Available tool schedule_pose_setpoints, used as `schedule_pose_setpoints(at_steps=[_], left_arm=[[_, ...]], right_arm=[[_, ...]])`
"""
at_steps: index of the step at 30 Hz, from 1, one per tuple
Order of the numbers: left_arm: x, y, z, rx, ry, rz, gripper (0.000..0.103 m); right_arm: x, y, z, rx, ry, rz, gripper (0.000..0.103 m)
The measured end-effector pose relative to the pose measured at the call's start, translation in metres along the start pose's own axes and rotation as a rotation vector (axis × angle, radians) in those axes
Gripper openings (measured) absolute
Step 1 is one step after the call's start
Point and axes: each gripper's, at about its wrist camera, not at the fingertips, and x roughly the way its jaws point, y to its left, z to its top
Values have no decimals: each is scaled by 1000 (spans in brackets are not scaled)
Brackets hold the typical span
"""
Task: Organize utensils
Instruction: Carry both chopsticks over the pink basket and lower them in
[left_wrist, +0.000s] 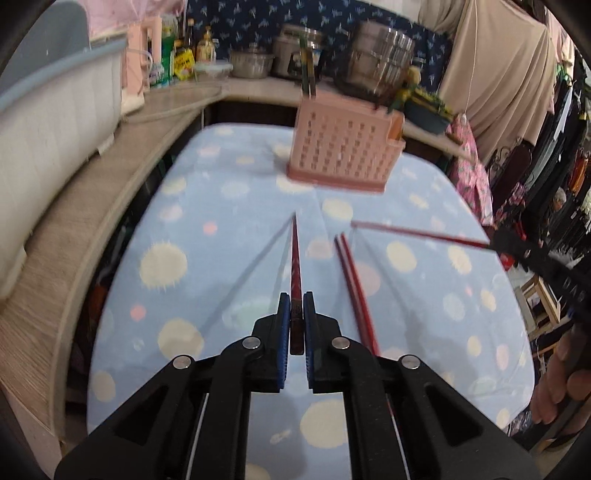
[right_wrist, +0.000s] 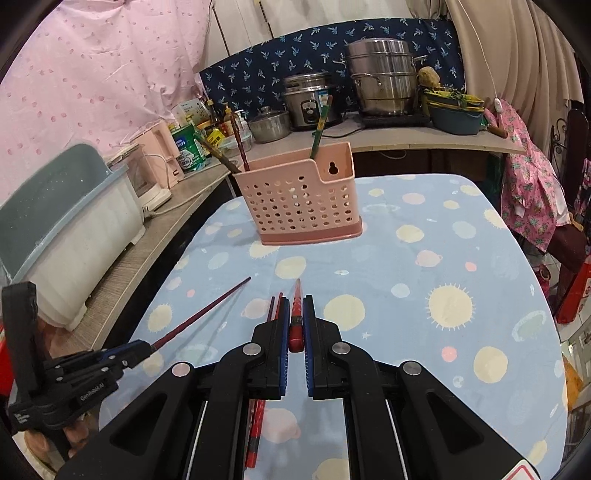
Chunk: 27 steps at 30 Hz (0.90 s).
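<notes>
Left gripper (left_wrist: 296, 325) grips chopstick (left_wrist: 295, 258) | right view: holder (right_wrist: 299, 199) contents sharp

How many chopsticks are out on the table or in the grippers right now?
4: one in the left gripper, one in the right gripper, and a pair lying on the tablecloth. Others stand in the pink holder; some may be hidden.

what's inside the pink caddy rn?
The pink caddy holds three utensils: two dark sticks leaning out at its left end and a green-handled one at the right. Their lower ends, and anything shorter, are hidden behind the perforated wall.
</notes>
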Motion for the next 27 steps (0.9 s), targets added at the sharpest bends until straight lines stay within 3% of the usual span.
schedule_pose_setpoints(at_steps=[9, 17, 27], left_arm=[[-21, -13, 86, 14, -143, 3, 7], [-20, -31, 149, 19, -215, -10, 7], [-54, -43, 238, -12, -375, -64, 7]], right_arm=[[-2, 0, 55, 1, -87, 25, 7], [9, 0, 105, 20, -134, 58, 7], [-8, 0, 199, 53, -279, 127, 7]])
